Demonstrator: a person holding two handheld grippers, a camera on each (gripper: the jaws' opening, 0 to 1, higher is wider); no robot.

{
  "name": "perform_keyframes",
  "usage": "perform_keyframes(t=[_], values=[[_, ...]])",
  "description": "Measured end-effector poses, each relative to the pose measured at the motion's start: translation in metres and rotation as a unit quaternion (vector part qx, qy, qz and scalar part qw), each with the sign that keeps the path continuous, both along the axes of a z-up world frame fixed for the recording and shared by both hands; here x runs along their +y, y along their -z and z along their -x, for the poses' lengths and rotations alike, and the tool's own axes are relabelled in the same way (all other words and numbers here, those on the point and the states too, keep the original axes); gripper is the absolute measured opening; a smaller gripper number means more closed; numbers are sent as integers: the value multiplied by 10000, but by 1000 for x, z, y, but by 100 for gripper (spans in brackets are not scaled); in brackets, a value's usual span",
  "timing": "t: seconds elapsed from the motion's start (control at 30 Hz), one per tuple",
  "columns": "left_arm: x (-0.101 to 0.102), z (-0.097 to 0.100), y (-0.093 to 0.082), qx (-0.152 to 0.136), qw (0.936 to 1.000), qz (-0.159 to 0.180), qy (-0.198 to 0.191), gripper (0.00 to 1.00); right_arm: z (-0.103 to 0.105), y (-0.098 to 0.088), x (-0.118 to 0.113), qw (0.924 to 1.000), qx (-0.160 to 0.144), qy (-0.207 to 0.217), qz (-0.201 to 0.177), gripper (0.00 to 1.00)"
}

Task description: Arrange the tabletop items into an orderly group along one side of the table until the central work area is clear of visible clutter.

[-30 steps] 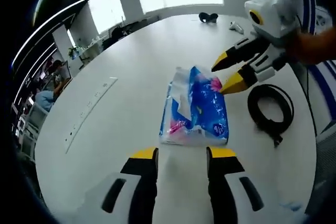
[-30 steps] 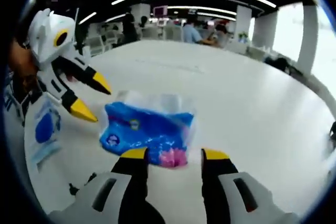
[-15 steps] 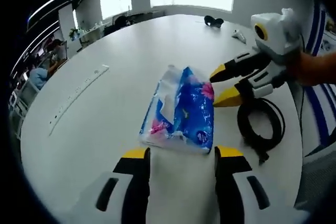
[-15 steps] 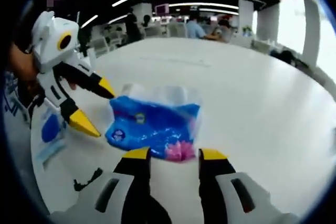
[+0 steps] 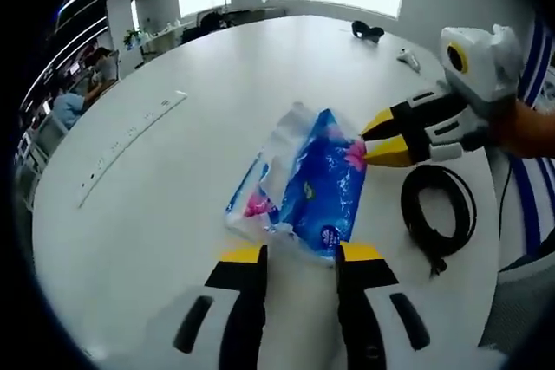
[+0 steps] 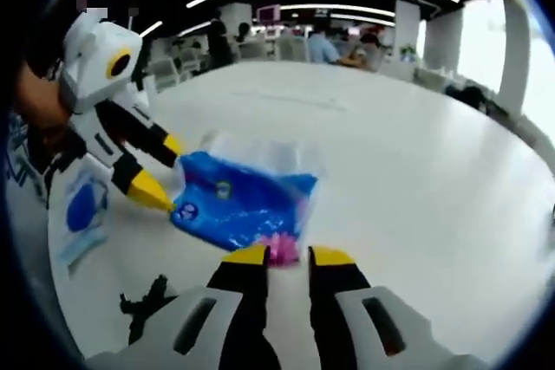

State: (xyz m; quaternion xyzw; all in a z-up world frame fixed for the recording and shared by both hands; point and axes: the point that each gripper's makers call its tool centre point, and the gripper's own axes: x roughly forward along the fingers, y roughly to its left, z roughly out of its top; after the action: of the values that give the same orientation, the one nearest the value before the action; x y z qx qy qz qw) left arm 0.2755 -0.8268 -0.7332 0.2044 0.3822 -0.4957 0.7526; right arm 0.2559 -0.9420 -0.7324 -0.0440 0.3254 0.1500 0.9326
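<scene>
A blue tissue pack point(image 5: 305, 186) with a pink end lies tilted on the white round table point(image 5: 173, 214). My left gripper point(image 5: 301, 254) has its jaws drawn in against the pack's near end, holding it. In from the right, my right gripper point(image 5: 375, 139) pinches the pack's pink far corner. In the right gripper view the pack point(image 6: 238, 201) stretches between both tools: the right gripper point(image 6: 290, 256) is shut on the pink end, while the left gripper point(image 6: 165, 172) straddles the far end with its yellow fingertips point(image 6: 149, 188).
A coiled black cable point(image 5: 438, 214) lies right of the pack, near the table edge. A black object point(image 5: 368, 32) and a small white one point(image 5: 408, 60) sit at the far side. A blue-and-white packet point(image 6: 76, 214) lies by the left gripper. People sit at desks beyond.
Both grippers' jaws have narrowed onto the pack's two ends. The pack has turned and crumpled slightly between them.
</scene>
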Motion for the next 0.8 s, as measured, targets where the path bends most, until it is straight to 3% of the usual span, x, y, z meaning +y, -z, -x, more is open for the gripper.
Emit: perform_keyframes(t=[0.13,0.37,0.8], values=[[0,0,1,13,10000,-48,-37,21,-5,2,-4,10000,32,66,39,3],[-4,-3,1,96,9998,-140,-53,1,-3,1,-5,9997,71,53,210,0],[-11,-28,-8,-202,9997,-119,-33,0,-22,-6,-11,9992,-97,33,386,0]])
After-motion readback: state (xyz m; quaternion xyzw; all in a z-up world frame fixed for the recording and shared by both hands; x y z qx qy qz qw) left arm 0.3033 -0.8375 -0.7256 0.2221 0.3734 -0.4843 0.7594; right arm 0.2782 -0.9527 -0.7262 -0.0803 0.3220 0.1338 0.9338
